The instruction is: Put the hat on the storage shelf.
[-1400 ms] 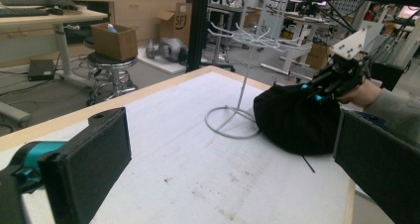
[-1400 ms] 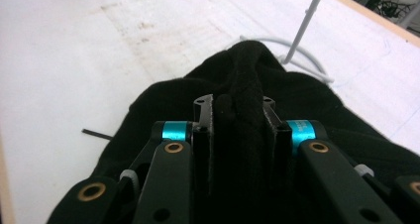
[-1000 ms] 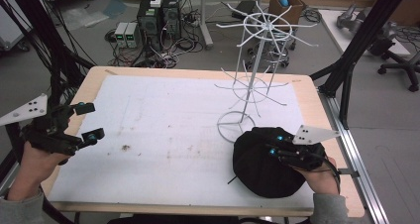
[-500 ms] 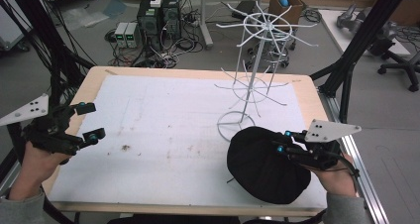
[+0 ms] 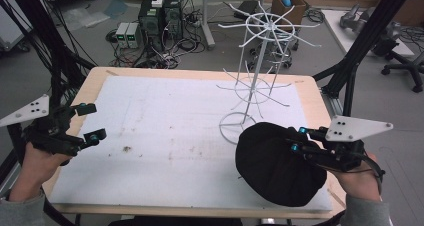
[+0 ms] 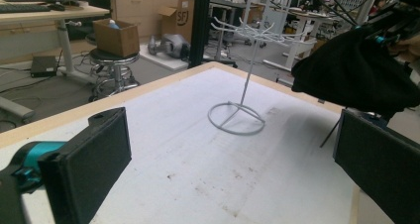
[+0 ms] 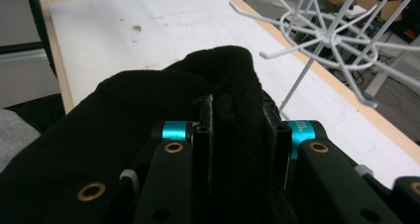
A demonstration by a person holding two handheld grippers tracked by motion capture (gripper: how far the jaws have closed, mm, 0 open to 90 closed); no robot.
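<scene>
We've got the right gripper [image 5: 296,139] pinching a fold of the floppy black fabric hat [image 5: 275,163], looks lifted over the tabletop's [image 5: 165,136] near right corner, beside the white wire rack [image 5: 252,81]. Left gripper [image 5: 92,122] hangs spread at the left edge.

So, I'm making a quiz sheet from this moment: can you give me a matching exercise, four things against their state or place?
Things:
1. left gripper
2. right gripper
3. black hat
4. white wire rack

States or places:
A. stands upright on the white mat, far right part
B. open, nothing between its fingers, at the table's left edge
C. held up, hanging over the table's near right corner
D. shut on a fold of black fabric

Pairs: 1-B, 2-D, 3-C, 4-A
</scene>
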